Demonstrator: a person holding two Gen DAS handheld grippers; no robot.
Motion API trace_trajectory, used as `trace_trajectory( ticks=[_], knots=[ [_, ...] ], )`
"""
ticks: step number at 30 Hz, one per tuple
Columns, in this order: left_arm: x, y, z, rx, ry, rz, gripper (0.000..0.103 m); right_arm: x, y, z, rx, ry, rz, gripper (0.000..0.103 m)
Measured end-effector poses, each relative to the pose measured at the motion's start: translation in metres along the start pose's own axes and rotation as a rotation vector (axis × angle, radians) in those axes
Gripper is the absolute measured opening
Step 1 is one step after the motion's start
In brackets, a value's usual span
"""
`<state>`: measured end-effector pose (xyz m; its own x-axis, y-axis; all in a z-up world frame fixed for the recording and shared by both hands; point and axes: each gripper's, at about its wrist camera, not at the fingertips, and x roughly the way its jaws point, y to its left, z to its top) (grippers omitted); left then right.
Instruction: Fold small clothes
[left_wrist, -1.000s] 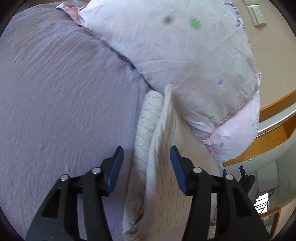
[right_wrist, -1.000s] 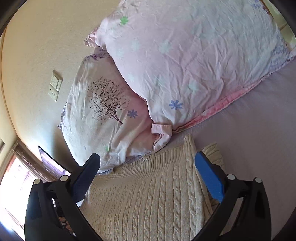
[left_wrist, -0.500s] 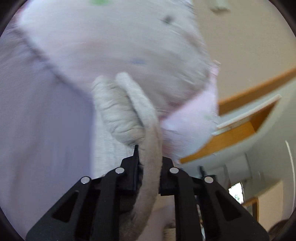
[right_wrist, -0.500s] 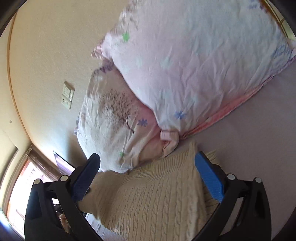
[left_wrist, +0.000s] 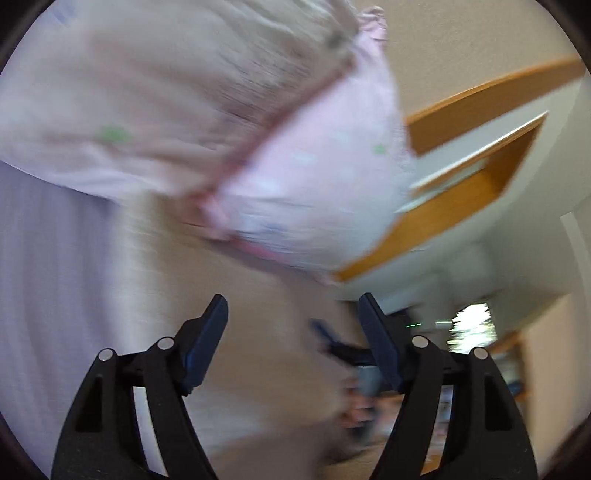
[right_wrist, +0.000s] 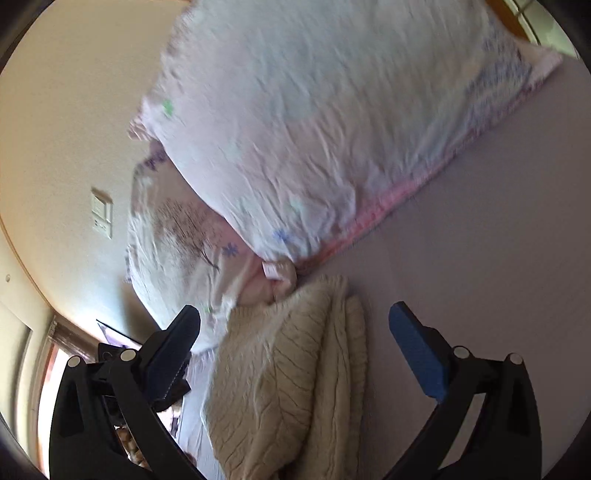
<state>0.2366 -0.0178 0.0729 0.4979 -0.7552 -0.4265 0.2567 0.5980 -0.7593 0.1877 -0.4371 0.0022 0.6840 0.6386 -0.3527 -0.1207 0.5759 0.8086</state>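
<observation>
Both claws spread wide, empty: left claw, right claw. Folded sweater on bed, touching pillows.

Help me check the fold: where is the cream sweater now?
Right wrist view: cream sweater lies folded on the lilac sheet, below the pillows.

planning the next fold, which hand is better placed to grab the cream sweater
Right. The right gripper hangs open over the folded cream cable-knit sweater, which lies sharp between its fingers. The left gripper is open too, but its view is blurred.
</observation>
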Motion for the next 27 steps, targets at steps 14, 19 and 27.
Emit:
trace_trajectory(
  ticks=[14, 19, 27],
  knots=[
    [0.05, 0.053, -0.037, -0.066, 0.16, 0.105, 0.074, 0.056, 0.013, -0.029, -0.133, 0.2, -0.154, 0.065],
    [0.027, 0.049, -0.037, -0.026, 0.13, 0.046, 0.039, 0.057, 0.034, -0.041, -0.155, 0.175, -0.059, 0.036],
    [-0.074, 0.045, -0.032, 0.206, -0.064, 0.384, 0.057, 0.074, 0.083, -0.067, -0.311, 0.08, -0.18, 0.055]
  ],
)
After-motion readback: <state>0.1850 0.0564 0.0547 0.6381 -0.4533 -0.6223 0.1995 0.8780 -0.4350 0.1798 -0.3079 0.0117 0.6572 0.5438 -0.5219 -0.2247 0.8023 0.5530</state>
